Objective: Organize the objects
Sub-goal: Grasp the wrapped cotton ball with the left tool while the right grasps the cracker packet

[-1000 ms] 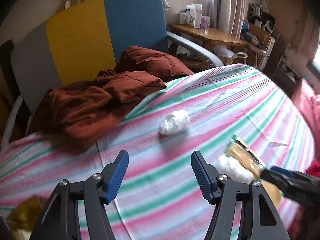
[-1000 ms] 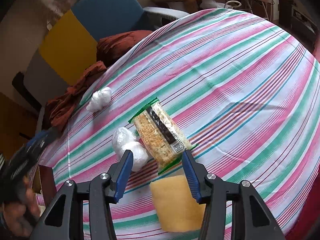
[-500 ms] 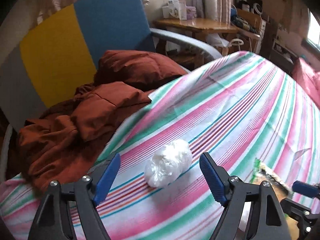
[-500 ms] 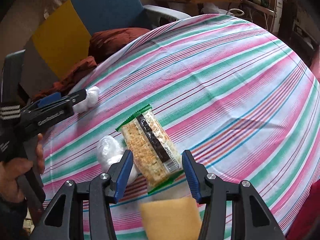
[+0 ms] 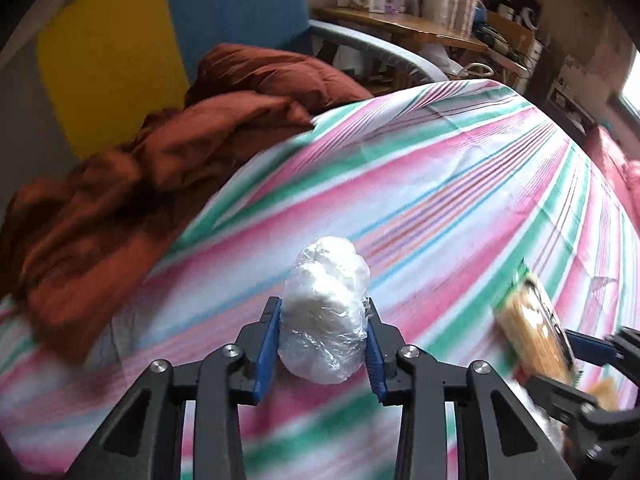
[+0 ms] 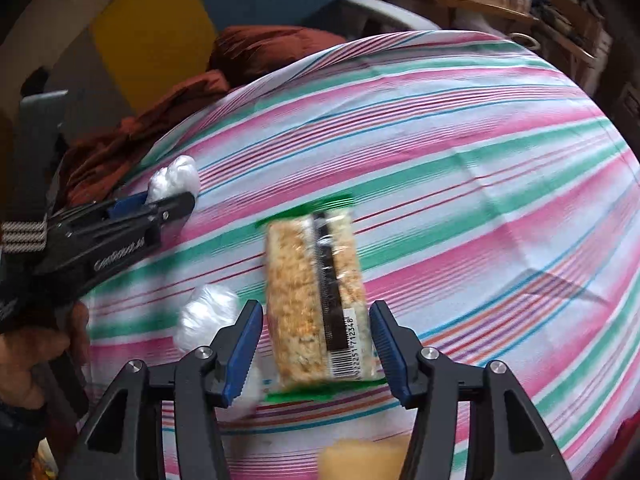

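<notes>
A white lump wrapped in clear plastic lies on the striped tablecloth. My left gripper has its blue pads pressed on both sides of the lump, and its jaws are closing. The right wrist view shows the same lump at the left gripper. My right gripper hovers over a cracker packet with green ends. Its jaws are opening, and the packet lies between them untouched. A second white wrapped lump sits just left of the right gripper's left finger.
A yellow block lies at the table's near edge. A rust-brown garment spills from a chair with a yellow and blue back onto the table's far left. A cluttered wooden desk stands behind.
My left gripper came down onto the white lump, opened wider, then closed on it. My right gripper shifted over the cracker packet, rolled to line up with it, and its jaws widened.
</notes>
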Demonstrator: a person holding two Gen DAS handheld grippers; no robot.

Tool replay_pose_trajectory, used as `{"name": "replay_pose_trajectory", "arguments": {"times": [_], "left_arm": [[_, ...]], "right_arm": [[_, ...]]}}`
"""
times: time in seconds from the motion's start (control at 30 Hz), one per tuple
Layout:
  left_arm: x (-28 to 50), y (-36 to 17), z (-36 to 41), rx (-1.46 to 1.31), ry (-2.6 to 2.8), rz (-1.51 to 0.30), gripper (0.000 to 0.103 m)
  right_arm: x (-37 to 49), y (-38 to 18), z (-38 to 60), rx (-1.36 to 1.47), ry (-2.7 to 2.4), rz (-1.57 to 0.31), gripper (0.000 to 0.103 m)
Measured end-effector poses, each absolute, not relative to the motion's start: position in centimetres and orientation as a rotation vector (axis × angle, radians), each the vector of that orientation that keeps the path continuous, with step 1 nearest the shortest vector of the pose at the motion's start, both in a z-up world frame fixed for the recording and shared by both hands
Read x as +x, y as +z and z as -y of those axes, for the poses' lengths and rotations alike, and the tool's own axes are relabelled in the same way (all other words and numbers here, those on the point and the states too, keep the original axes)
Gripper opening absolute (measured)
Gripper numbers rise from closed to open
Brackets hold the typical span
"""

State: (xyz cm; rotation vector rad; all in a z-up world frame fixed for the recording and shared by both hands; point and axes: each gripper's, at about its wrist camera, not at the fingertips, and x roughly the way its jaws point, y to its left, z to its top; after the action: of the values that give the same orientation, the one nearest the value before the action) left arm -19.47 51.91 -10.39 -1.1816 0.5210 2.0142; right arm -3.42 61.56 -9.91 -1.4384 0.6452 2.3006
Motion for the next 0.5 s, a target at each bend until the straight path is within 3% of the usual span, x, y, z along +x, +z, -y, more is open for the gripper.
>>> {"name": "replay_pose_trajectory", "arguments": {"times": [0.23,0.33,0.5], "left_arm": [[-15.7,-10.2,-47.5,-1.26,2.051,-0.492,0.038],[-13.7,-10.0,-45.5,-1.306,2.056,-0.457,0.038],[-10.6,-10.0,-42.7,-1.343,2.093,-0.418,0.038]], "right_arm": [[-4.1,-9.8,-58.7,-1.534,2.404,-0.518,0.048],[-4.3,-9.8,-56.9,-1.636,2.503,-0.533,0.048],[-4.4,-9.7,-54.5,-1.708,2.546,-0.39,0.048]]}}
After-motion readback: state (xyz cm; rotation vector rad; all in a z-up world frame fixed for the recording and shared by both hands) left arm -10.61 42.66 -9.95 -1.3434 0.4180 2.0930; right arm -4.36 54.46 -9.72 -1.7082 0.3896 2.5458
